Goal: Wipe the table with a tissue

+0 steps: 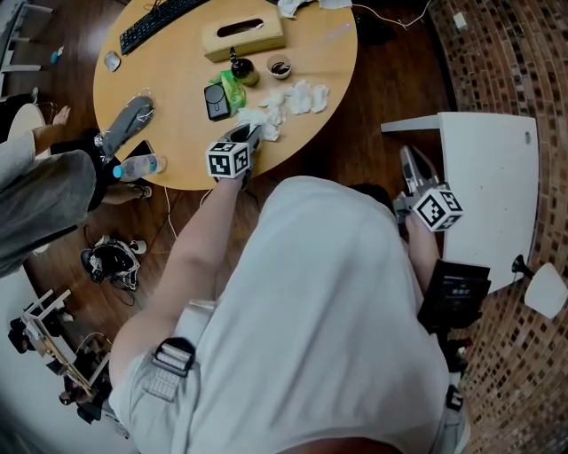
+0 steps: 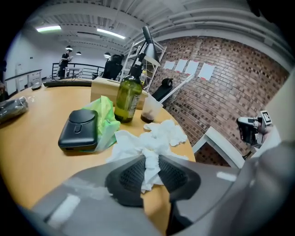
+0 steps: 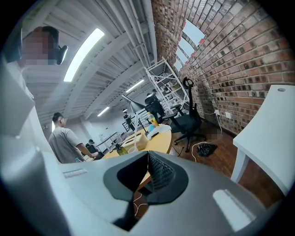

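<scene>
At the near edge of the round wooden table (image 1: 177,80) lies a crumpled white tissue (image 1: 264,120) (image 2: 138,143). My left gripper (image 1: 253,133) (image 2: 148,171) reaches onto that edge and is shut on the tissue, a fold of it pinched between the dark ribbed pads. A second crumpled tissue (image 1: 306,96) (image 2: 169,131) lies just beyond, apart from the jaws. My right gripper (image 1: 410,157) (image 3: 147,168) hangs off the table to the right, beside a white side table (image 1: 488,177), shut with nothing in it.
Behind the tissue stand a black device (image 1: 216,100) (image 2: 79,129), a green packet (image 2: 107,115), a dark bottle (image 1: 240,69) (image 2: 128,99), a small cup (image 1: 280,68) and a tissue box (image 1: 242,37). A keyboard (image 1: 160,22) lies farther back. A person (image 1: 44,186) stands at the table's left.
</scene>
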`<state>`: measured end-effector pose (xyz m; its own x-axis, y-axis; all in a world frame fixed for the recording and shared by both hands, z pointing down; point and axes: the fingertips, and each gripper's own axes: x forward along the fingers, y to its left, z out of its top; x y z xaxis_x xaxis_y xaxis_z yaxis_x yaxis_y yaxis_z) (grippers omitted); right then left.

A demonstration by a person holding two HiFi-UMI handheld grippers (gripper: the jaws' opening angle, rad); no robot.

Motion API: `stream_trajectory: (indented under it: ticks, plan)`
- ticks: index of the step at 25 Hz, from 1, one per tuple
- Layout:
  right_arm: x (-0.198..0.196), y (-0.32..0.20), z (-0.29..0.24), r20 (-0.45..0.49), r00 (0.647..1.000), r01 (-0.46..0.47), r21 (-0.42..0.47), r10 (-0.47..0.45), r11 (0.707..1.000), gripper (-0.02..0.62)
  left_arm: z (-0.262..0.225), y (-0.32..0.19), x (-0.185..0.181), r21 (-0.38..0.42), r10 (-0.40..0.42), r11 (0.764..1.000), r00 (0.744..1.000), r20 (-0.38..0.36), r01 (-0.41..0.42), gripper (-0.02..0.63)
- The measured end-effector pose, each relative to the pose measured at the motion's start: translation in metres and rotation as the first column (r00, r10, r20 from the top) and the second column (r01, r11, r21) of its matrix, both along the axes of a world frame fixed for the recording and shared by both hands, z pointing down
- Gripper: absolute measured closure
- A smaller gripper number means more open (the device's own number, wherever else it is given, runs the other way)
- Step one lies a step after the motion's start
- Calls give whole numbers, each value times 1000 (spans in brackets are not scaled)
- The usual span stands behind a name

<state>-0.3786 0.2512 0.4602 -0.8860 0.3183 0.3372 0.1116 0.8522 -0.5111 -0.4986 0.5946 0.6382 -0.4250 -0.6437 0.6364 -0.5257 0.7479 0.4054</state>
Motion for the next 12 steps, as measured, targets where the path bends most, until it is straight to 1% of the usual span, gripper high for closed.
stream_trajectory:
  ticks: [1,3,5,7,8,10,11,12]
  plan:
    - [0,0,-1,2,1000,-1,2,1,1000,588,-5,1,0,37,-7,999,1000,5,7,518]
    - [0,0,1,0,1000,-4,-2,4,1000,588,-18,6,-1,152,-46,987,999,3,45,522]
    - [0,1,5,-7,1000,-6,-7,6,1000,588,-29,15,-5,254,-100,962,995,-12,100,522]
    - [0,1,10,-14,1000,-6,-12,6,1000,588,-40,20,-8,319,-124,940,992,-14,122,522]
    - [-1,0,11,-16,1000,-4,-15,4,1000,588,-46,17,-8,343,-117,933,993,-5,112,522]
    - [-3,-6,13,-17,1000,2,-13,-2,1000,588,-60,0,-7,373,-72,926,997,27,57,522]
    - [0,-12,12,-18,1000,-6,-8,6,1000,588,-67,-16,-5,382,-32,924,998,45,13,522]
    - [10,-20,10,-21,999,-36,1,36,999,588,-74,-38,-2,393,28,918,998,60,-49,522]
